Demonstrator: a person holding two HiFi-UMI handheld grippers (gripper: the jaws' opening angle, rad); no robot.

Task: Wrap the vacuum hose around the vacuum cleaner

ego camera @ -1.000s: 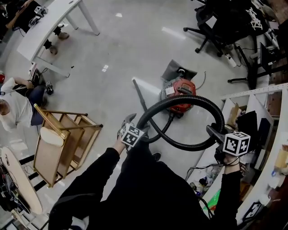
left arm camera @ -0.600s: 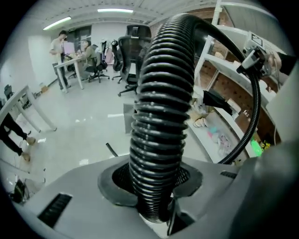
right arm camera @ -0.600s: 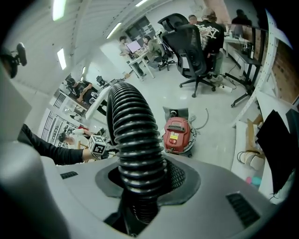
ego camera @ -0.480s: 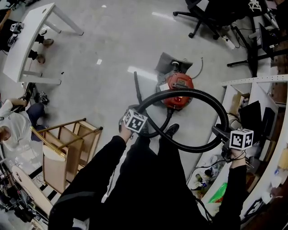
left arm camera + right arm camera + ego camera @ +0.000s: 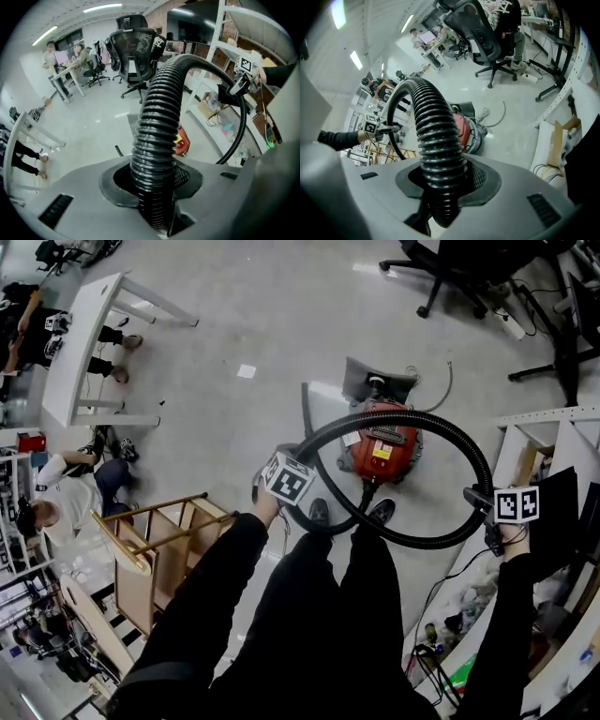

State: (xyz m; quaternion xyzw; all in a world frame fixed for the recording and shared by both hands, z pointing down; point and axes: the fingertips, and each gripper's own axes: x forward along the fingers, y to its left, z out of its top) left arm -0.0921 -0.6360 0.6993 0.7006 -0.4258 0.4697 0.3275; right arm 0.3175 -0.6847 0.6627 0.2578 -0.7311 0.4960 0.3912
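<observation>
The red vacuum cleaner (image 5: 380, 442) stands on the floor just ahead of the person's shoes. Its black ribbed hose (image 5: 403, 415) arcs in a wide loop over and around it, hanging between both grippers. My left gripper (image 5: 286, 486) holds the loop's left end; its jaws have just been closing, and the hose (image 5: 154, 140) is clamped between them. My right gripper (image 5: 487, 507) is shut on the hose (image 5: 436, 140) at the loop's right side. The vacuum cleaner (image 5: 461, 131) shows behind the hose in the right gripper view.
A black rigid tube (image 5: 307, 413) lies on the floor left of the vacuum. A wooden frame (image 5: 155, 554) lies tipped at the left, white shelving (image 5: 544, 446) stands close on the right. A white table (image 5: 84, 343), office chairs (image 5: 450, 268) and seated people (image 5: 56, 493) are farther off.
The person has stepped closer to the vacuum. Both grippers have carried the hose loop toward it, the right one sinking, so the loop now rings the vacuum.
</observation>
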